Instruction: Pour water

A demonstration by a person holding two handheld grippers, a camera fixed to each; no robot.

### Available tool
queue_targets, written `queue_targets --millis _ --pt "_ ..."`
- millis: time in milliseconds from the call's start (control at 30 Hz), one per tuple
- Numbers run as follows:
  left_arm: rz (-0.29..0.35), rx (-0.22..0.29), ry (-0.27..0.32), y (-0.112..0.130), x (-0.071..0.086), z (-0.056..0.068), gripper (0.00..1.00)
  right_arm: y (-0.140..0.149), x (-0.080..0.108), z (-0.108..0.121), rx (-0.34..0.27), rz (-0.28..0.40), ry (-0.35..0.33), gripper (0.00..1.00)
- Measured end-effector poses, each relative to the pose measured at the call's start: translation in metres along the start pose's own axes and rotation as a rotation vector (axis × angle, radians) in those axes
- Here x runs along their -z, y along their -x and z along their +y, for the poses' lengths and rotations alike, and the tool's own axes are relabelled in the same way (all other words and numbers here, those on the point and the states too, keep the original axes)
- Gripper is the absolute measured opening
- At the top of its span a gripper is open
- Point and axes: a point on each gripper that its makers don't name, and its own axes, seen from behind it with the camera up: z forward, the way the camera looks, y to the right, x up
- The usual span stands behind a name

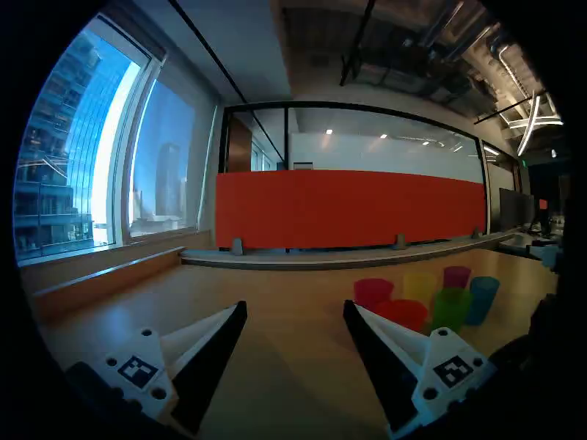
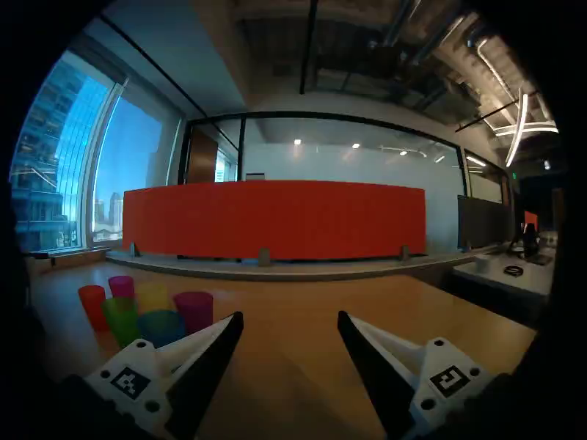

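The left gripper (image 1: 294, 304) and the right gripper (image 2: 289, 314) both hang low and level over the wooden table (image 1: 293, 381), fingers spread wide, nothing between them. The coloured cups (image 1: 450, 308) (image 2: 152, 297) stand bunched a little ahead, right of the left gripper and left of the right one, so between the two; I can't tell which holds water. To my eye a reach comes first; take an outer cup, grip it mid-height, keep it upright, spare its neighbours. Beyond stands a red screen (image 1: 352, 209); farther off, windows (image 1: 73, 169).
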Motion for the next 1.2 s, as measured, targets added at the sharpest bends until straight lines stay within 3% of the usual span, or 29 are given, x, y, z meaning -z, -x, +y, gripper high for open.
queue_targets --millis 167,333,533,767,967,1200 --pt "-0.010 0.005 -0.001 0.004 -0.002 -0.001 0.98 -0.004 0.001 -0.004 0.018 -0.022 -0.010 0.99" --pt "-0.002 0.024 0.005 -0.011 -0.004 -0.003 0.98 -0.025 0.003 -0.007 0.015 -0.017 -0.026 0.99" --pt "-0.008 0.028 0.015 -0.039 -0.009 -0.003 0.98 -0.053 0.001 -0.008 0.017 -0.031 -0.045 0.99" --pt "-0.013 0.057 0.058 -0.078 -0.016 0.008 0.98 -0.087 -0.006 -0.006 0.019 -0.047 -0.050 0.99" --pt "-0.041 0.084 0.092 -0.104 -0.023 0.017 0.98 -0.117 -0.011 -0.008 -0.018 -0.052 -0.071 0.99" --pt "-0.026 0.066 0.108 -0.138 -0.029 0.019 0.98 -0.147 -0.018 -0.010 -0.043 -0.060 -0.088 0.99"
